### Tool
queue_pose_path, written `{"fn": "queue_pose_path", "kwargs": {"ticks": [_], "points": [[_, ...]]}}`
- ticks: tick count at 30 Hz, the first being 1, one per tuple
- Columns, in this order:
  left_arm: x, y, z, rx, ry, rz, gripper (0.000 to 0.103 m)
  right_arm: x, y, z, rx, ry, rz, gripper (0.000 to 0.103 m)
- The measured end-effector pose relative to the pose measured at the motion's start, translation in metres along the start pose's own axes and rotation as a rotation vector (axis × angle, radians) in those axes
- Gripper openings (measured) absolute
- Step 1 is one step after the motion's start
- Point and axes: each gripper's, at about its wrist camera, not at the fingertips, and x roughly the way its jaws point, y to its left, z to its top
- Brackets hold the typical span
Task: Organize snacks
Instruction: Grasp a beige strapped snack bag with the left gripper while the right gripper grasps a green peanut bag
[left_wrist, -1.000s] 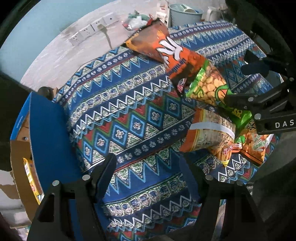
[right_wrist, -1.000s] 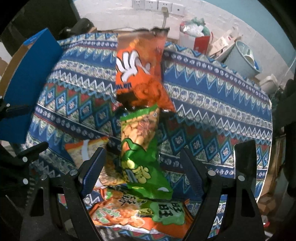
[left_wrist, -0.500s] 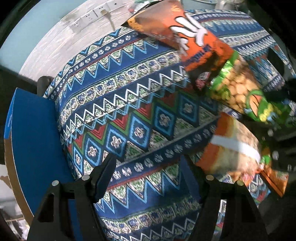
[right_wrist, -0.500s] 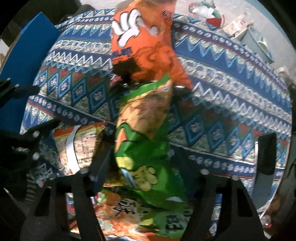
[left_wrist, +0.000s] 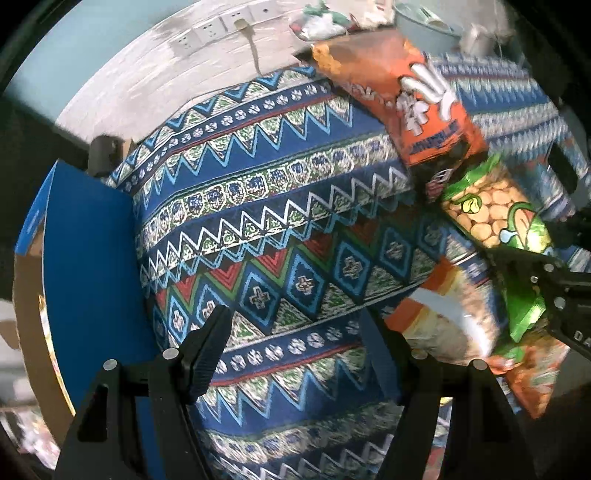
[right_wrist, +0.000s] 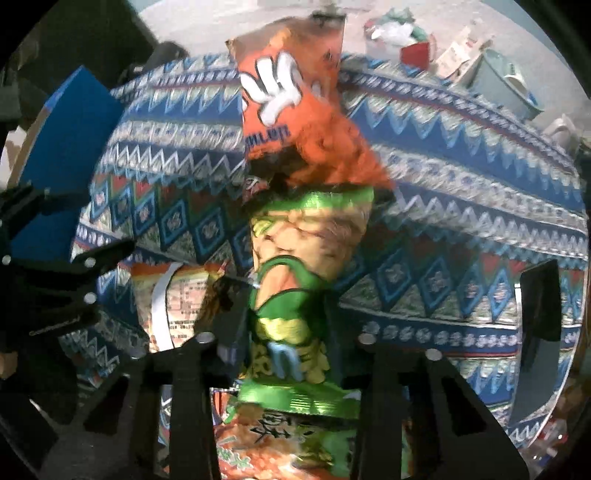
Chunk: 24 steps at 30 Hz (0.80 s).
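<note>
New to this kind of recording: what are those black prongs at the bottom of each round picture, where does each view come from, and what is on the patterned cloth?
A person holds two hand-held grippers; each has a fisheye camera that looks down along its two black fingers. In the right wrist view, the right gripper is shut on the green snack bag. In the left wrist view, the left gripper is opening over the patterned cloth, nothing between its fingers. On the cloth also lie an orange bag and two orange packets near the front edge. A blue box stands at the left.

The orange bag (right_wrist: 295, 454) at the bottom is mostly hidden under the green bag (right_wrist: 295, 280); its words are blurry.
</note>
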Motion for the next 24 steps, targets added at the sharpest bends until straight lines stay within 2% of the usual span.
{"fn": "queue_pose_path", "kwargs": {"ticks": [1,4,8,13,18,24], "points": [[-0.005,0.001,0.001,-0.023,-0.001,-0.017,0.08,-0.005,-0.001,0.001,-0.001,-0.011,0.001,0.034],[-0.017,-0.001,0.001,-0.081,-0.006,-0.072,0.081,-0.013,-0.006,0.0,-0.005,-0.027,-0.025,0.034],[-0.02,-0.023,0.0,-0.114,0.013,-0.128,0.082,-0.026,-0.021,-0.005,0.003,-0.041,-0.042,0.034],[-0.008,-0.049,-0.002,-0.174,0.094,-0.181,0.082,-0.036,-0.033,-0.012,0.014,-0.066,-0.081,0.034],[0.005,-0.064,-0.004,-0.234,0.125,-0.182,0.082,-0.038,-0.047,-0.017,0.043,-0.084,-0.091,0.034],[0.022,-0.081,0.002,-0.222,0.129,-0.165,0.082,-0.03,-0.064,-0.023,0.074,-0.066,-0.082,0.033]]}}
